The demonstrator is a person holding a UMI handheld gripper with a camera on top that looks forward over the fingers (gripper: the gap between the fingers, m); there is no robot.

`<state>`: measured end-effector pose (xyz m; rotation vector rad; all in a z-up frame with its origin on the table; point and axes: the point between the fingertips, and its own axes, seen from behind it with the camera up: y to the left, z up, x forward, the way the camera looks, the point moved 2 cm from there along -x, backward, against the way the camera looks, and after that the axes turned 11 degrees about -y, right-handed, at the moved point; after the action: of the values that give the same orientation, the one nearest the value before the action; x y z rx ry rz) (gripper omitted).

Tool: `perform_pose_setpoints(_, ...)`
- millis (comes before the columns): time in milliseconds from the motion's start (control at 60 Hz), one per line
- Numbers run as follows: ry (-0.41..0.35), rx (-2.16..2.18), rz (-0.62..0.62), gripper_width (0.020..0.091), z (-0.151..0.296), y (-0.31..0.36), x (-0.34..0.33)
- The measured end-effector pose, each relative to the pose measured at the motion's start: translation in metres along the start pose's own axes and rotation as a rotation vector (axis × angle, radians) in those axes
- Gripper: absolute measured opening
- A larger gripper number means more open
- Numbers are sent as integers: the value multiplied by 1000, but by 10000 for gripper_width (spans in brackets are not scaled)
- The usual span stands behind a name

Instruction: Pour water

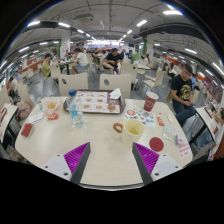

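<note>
Canteen table: water bottle well beyond empty, wide-open jaws, left of ctr.

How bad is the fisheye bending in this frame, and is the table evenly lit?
Gripper view: strong barrel distortion, the round table edge and ceiling light strips curve markedly; overhead lighting is bright and even, with soft reflections on the tabletop and no harsh shadows; the water bottle and yellow cup read clearly; the hand-held gripper shows open, nothing between its fingers.
</note>
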<state>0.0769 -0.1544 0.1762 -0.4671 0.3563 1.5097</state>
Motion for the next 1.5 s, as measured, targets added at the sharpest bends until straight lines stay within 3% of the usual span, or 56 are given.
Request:
perform_pose_setpoints(183,32,-1,-25,849,-10,26,8)
perform_pose_setpoints(383,6,22,13,850,-18,92,28)
perform_pose_setpoints(667,-147,91,51,851,13,177,115)
perform_pose_setpoints(1017,-304,79,-34,847,49,179,244)
perform_pose_setpoints(1083,-305,67,-42,777,47,176,259)
perform_pose_setpoints(1150,-317,67,-43,567,47,177,266)
perform_pose_setpoints(1300,-338,62,-34,506,48,179,265)
perform_pose_setpoints(1433,-317,47,-12,398,46,182,264)
perform_pose_setpoints(1500,-307,40,16,398,49,187,256)
